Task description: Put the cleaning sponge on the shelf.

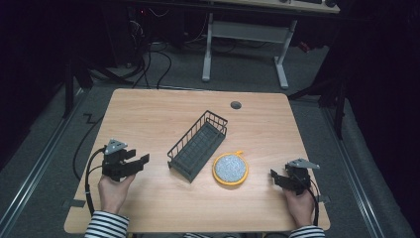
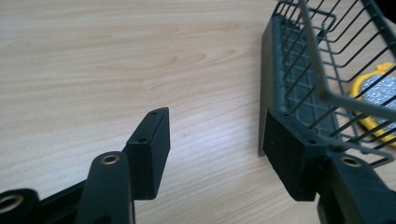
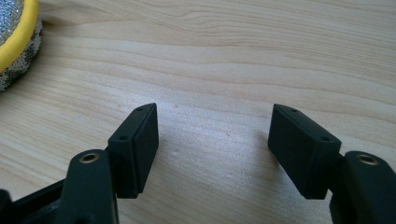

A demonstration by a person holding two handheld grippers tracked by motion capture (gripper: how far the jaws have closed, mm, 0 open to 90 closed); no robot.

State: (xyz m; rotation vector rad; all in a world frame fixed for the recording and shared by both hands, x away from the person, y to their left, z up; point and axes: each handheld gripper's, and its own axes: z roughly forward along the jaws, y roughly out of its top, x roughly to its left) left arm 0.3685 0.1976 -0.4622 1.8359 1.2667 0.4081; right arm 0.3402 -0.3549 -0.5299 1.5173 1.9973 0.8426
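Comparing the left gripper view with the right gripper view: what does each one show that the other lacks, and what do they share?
Left gripper view alone: the dark wire basket, seen past the open left claw, with the scrubber behind its bars. Right gripper view alone: the open right claw over bare wood, with nothing between its jaws. Shared: the wooden table and the yellow-rimmed sparkly scrubber, which sits at the right view's top-left corner.

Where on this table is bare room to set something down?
The table's far strip behind the wire basket is bare, as is the near edge between the hands. Bare wood lies between left gripper and basket. Crowded: centre, where the yellow-rimmed scrubber sits beside the basket.
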